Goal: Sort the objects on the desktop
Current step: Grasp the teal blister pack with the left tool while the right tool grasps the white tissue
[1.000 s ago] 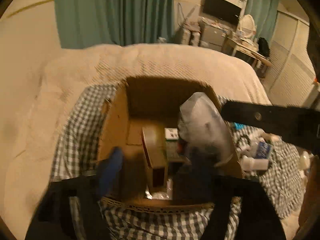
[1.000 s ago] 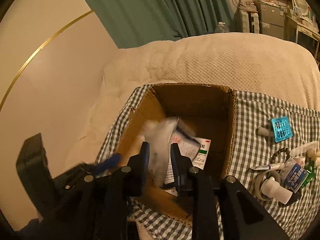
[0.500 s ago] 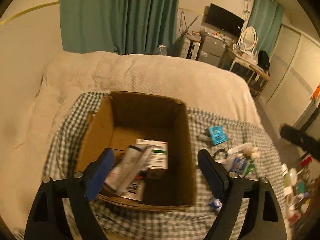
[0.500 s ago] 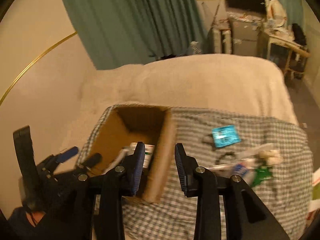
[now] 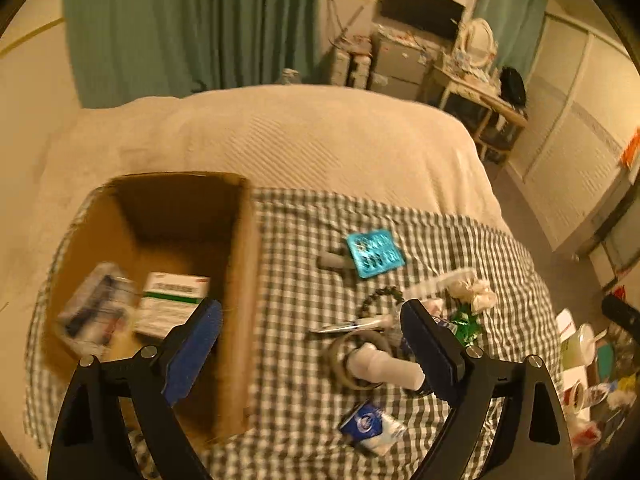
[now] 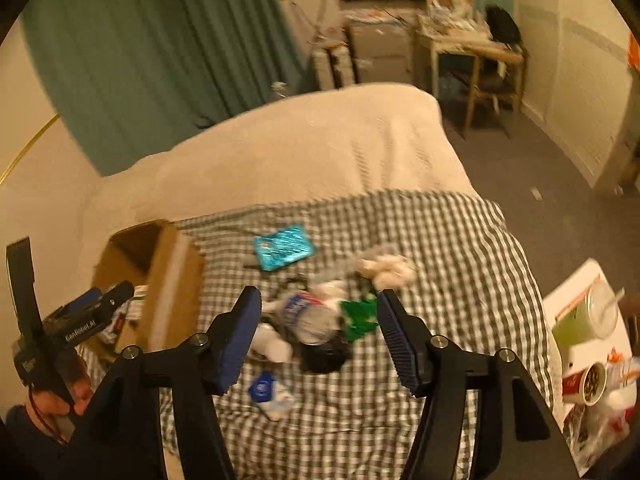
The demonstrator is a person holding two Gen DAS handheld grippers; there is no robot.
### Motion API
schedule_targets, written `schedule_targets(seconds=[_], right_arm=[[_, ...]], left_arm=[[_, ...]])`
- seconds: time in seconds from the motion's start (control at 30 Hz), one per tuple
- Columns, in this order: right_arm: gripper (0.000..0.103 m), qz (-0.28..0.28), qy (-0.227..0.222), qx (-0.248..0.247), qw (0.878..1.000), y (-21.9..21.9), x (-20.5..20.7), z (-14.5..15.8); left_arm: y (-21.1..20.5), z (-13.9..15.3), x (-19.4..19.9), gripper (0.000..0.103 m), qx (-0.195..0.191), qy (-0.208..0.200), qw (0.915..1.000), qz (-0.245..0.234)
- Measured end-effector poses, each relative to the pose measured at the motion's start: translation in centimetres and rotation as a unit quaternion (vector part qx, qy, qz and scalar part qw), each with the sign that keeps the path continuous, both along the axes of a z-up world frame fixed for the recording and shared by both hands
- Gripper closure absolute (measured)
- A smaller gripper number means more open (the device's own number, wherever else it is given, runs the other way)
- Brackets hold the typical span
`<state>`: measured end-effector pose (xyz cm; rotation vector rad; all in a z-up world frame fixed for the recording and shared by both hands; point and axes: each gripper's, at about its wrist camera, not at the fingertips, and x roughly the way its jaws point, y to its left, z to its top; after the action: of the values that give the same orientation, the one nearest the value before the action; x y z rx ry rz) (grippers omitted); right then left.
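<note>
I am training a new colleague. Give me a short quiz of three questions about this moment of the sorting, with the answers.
1. True or false: the right gripper holds an item.
2. Multiple choice: the white and green medicine box lies A) on the checked cloth, B) inside the cardboard box, C) on the floor.
3. Fill in: the teal packet lies on the cloth to the ____ of the cardboard box in the left wrist view.

Key:
1. False; both it and the left gripper are open and empty.
2. B.
3. Right.
</note>
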<state>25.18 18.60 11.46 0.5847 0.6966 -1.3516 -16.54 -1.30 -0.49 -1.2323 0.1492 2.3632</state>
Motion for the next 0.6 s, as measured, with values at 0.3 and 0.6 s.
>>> schedule_targets(seconds=[0.3, 0.6], right_arm=[[0.042, -0.039, 0.022, 0.026, 0.999, -9.0, -5.0, -3.8], [0.042, -0.025, 0.025, 0.072, 0.997, -16.0, -5.7, -12.3]], left_arm=[[8.5, -6.7, -3.3, 0.01, -0.033, -0.018, 0.9982, -0.047], [13.8, -12.1, -7.1, 0.01, -0.062, -0.003, 0.9949, -0.079]])
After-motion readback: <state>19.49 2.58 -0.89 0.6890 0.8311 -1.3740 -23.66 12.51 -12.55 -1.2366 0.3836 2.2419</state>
